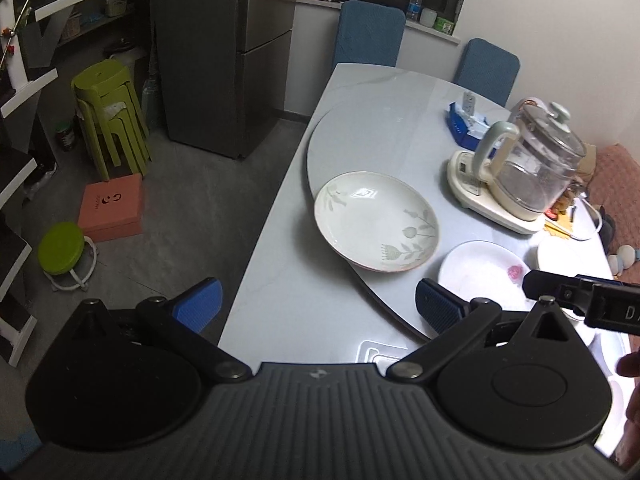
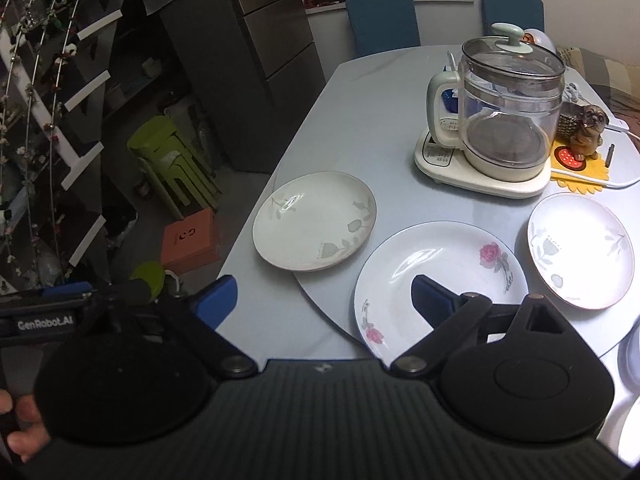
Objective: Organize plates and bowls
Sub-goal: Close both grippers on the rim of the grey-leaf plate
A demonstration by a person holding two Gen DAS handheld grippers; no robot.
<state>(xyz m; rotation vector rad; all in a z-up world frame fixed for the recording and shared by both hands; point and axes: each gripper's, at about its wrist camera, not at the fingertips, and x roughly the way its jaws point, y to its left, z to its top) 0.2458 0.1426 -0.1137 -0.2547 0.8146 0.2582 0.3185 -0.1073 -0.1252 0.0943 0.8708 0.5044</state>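
Nearby, a cream plate [image 2: 314, 221] bears grey-green leaf sprigs.

We are in a home dining area: a pale desk [image 2: 360, 92] set with plates [image 2: 314, 220] and an electric glass kettle [image 2: 508, 112], blue-covered chairs [image 2: 382, 20] behind it, a tall grey fridge [image 1: 224, 52], stacked green plastic stools [image 1: 110, 116] on the tiled floor.

From the left wrist view, I see the rose plate [image 1: 480, 268] partly hidden behind the right gripper [image 1: 576, 296], its glare washing out the pattern. In the right wrist view, white dishes [image 2: 632, 352] are cut off at the right edge; I cannot tell their type.
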